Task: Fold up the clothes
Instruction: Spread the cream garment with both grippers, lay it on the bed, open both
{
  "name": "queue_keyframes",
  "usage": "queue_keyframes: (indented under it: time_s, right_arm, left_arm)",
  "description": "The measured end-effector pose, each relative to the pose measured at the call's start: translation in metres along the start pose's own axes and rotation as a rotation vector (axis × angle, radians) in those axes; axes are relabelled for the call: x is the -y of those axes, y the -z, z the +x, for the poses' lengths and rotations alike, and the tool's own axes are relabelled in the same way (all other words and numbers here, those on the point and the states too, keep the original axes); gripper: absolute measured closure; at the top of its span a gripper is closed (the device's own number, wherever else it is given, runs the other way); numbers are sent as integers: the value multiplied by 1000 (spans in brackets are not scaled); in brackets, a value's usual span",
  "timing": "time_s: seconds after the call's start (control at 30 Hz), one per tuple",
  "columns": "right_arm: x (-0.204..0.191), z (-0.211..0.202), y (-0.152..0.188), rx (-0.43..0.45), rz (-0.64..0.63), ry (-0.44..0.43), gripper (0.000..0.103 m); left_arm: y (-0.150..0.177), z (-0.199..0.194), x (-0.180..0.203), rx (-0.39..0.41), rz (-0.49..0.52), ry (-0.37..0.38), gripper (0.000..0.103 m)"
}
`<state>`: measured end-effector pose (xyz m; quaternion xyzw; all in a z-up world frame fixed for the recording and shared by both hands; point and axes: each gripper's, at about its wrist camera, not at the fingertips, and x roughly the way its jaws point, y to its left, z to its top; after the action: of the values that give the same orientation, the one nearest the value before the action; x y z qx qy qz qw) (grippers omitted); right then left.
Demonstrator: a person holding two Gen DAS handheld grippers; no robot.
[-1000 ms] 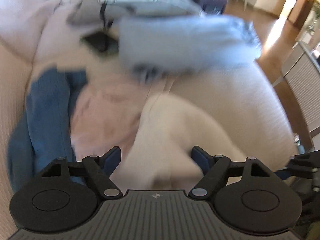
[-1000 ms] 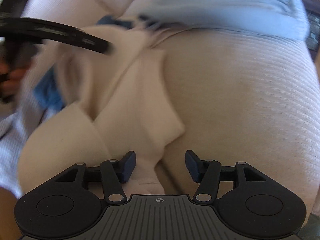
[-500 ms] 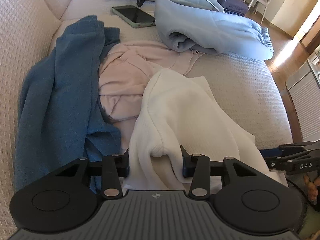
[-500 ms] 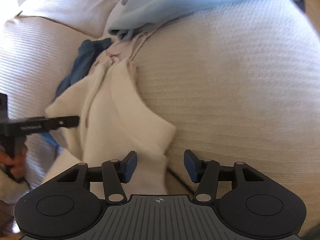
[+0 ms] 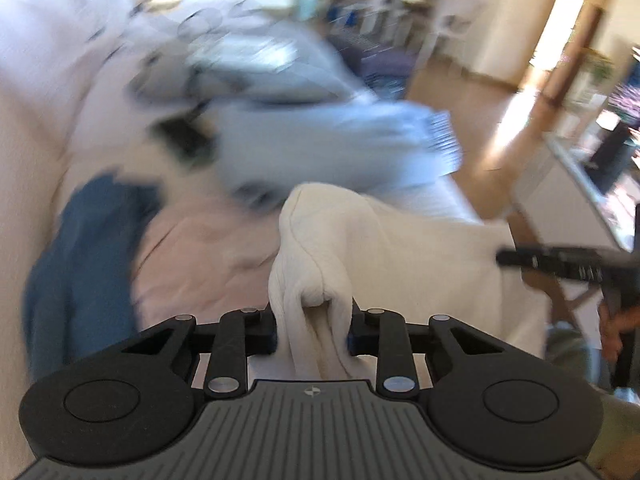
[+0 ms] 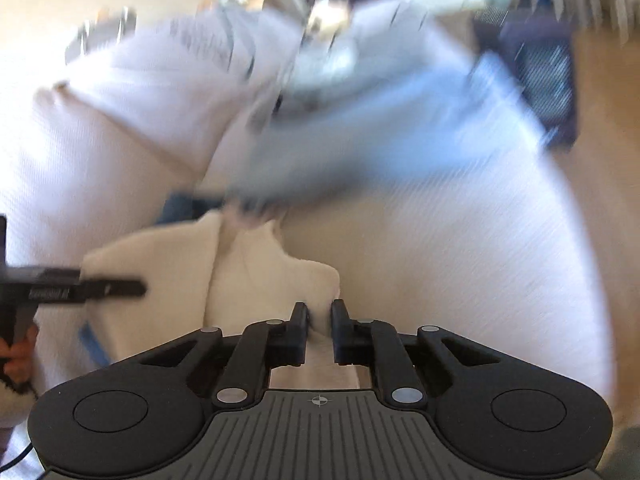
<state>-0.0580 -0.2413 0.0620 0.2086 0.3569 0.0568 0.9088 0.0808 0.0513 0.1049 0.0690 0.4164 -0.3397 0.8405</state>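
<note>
Clearly, in the left wrist view, the left gripper (image 5: 312, 330) is clamped on a bunched edge of the white garment (image 5: 400, 256), which rises straight ahead of it and spreads away to the right, toward the right gripper (image 5: 560, 264) seen at the far edge. Beyond lie a dark blue garment (image 5: 80, 248), a pink garment (image 5: 208, 256) and a light blue garment (image 5: 332, 148) on the sofa (image 5: 36, 120), all blurred by motion.

From the right wrist view, the right gripper (image 6: 319, 322) has its fingers nearly together, pinching a thin fold of the same white garment (image 6: 256, 272). The cloth runs from it to the left, where the left gripper (image 6: 72, 286) shows side-on against the fabric.

So the garment hangs between the two grippers, its long axis running across from one to the other, each holding its own end; any coming fold likely turns on keeping that span taut and level above the sofa seat.
</note>
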Motion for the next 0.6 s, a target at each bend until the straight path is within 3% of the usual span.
queue_keyframes:
  time_s: [0.13, 0.27, 0.4, 0.47, 0.53, 0.6]
  right_arm:
    - [21, -63, -18, 163, -13, 118, 91]
    - [46, -100, -13, 234, 24, 231, 91]
    - [79, -101, 9, 194, 105, 343, 91]
    - [92, -91, 18, 160, 127, 377, 91]
    - [102, -75, 22, 130, 138, 413, 91]
    - [111, -62, 22, 109, 132, 463, 91]
  left_arm:
    - [-36, 2, 44, 71, 166, 104, 76]
    - [-56, 35, 73, 44, 326, 49, 72]
    - [-77, 67, 103, 16, 486, -8, 72]
    - [-81, 83, 105, 3, 525, -67, 74]
    - [-84, 95, 107, 60, 620, -238, 82]
    - [-88, 106, 109, 119, 714, -414, 82]
